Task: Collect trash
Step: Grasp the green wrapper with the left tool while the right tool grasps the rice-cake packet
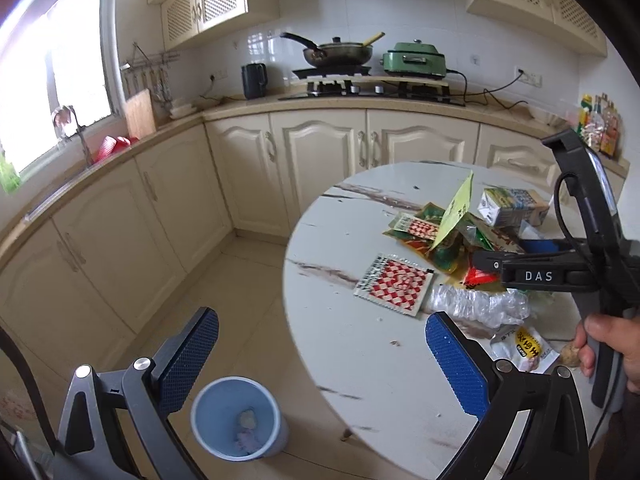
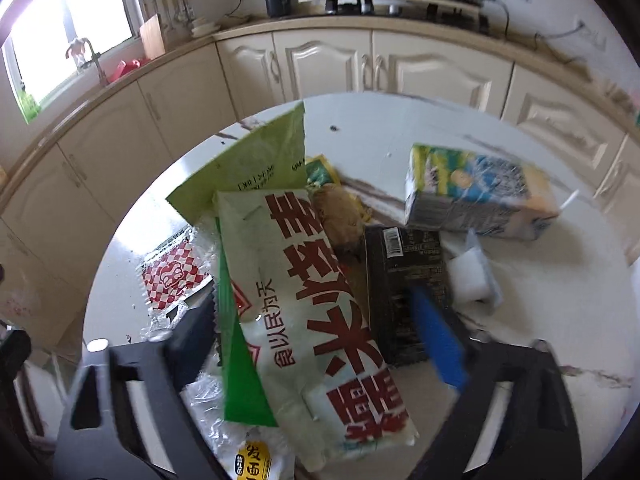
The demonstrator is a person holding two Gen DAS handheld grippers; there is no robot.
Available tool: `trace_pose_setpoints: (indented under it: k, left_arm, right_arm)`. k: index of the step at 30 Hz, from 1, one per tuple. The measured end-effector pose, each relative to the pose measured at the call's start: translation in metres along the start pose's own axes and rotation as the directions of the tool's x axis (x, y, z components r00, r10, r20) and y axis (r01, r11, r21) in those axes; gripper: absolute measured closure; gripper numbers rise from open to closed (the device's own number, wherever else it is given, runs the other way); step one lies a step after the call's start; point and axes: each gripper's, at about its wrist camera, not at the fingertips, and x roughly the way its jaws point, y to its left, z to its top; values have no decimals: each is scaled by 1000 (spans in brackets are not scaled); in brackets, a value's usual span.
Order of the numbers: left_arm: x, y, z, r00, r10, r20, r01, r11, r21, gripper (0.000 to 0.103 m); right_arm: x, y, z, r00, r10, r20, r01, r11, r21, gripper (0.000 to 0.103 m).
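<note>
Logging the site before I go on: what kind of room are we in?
A home kitchen, by the look of it: a gas hob with a wok, cream cabinets, and a sink tap under the window.

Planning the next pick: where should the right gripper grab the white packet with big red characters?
Grip the white packet across its narrow width near the near end, coming from above. It lies long and flat atop the pile, already between the open right gripper fingers.
</note>
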Motion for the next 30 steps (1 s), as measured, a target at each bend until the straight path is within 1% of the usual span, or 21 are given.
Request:
trace_pose_setpoints:
  k: [1, 2, 6, 8, 9, 11, 13, 15, 16, 20, 22, 24, 26, 27, 28, 29, 30]
  left_arm:
    - [5, -1, 2, 1000, -16, -6, 16, 1000, -1, 1]
    - [10, -1, 4, 1000, -28, -12, 28, 1000, -3, 1]
    - [30, -10, 12, 998, -63, -30, 63, 998, 17, 1]
    - [40, -16, 18, 995, -90, -30, 91, 995, 39, 1]
    - [44, -20, 21, 994, -106, -31, 107, 993, 49, 1]
    - [57, -34, 28, 986, -161, -45, 165, 982, 88, 1]
    - [67, -45, 34, 984, -166, -61, 173, 977, 127, 1]
    - [77, -60, 39, 984, -171, -56, 179, 965, 192, 1]
    - [85, -68, 42, 985, -162, -63, 172, 958, 230, 1]
    - [113, -87, 47, 984, -146, -97, 168, 942, 292, 1]
    - [122, -94, 48, 987, -131, -94, 155, 938, 311, 2]
    - [130, -103, 49, 989, -126, -71, 143, 926, 349, 2]
    - [138, -112, 51, 993, -110, -52, 121, 920, 373, 8]
    - [141, -114, 51, 994, -104, -47, 114, 920, 376, 15]
    - [146, -117, 52, 993, -104, -48, 114, 918, 381, 26]
    - [150, -119, 53, 992, -115, -51, 126, 914, 385, 31]
    - [155, -119, 54, 990, -127, -58, 140, 915, 379, 47]
  right_arm:
    - [1, -2, -1, 1000, 9, 0, -9, 1000, 2, 34]
    - [0, -4, -3, 1000, 12, 1, -12, 1000, 0, 40]
    - [-5, -18, -5, 998, 57, 9, -58, 998, 21, 43]
    - [-10, -25, -9, 998, 54, 16, -55, 998, 32, 45]
    - [-12, -28, -11, 998, 52, 19, -52, 998, 38, 45]
    - [-17, -37, -15, 998, 55, 31, -57, 997, 60, 46]
    - [-17, -41, -15, 997, 63, 32, -65, 996, 66, 46]
    - [-16, -42, -15, 997, 67, 30, -69, 996, 62, 46]
    - [-17, -42, -15, 997, 69, 35, -71, 996, 61, 46]
    - [-17, -39, -13, 996, 82, 41, -85, 994, 64, 46]
    - [-16, -38, -13, 995, 88, 40, -90, 994, 66, 46]
    - [-16, -39, -11, 995, 93, 44, -96, 993, 72, 47]
    - [-17, -40, -11, 994, 101, 48, -104, 992, 74, 47]
    - [-17, -41, -10, 993, 105, 49, -109, 991, 76, 47]
    - [-17, -41, -10, 993, 108, 49, -112, 991, 77, 47]
    - [-17, -41, -10, 993, 109, 51, -113, 991, 78, 48]
    - [-17, -42, -9, 992, 111, 52, -116, 990, 82, 48]
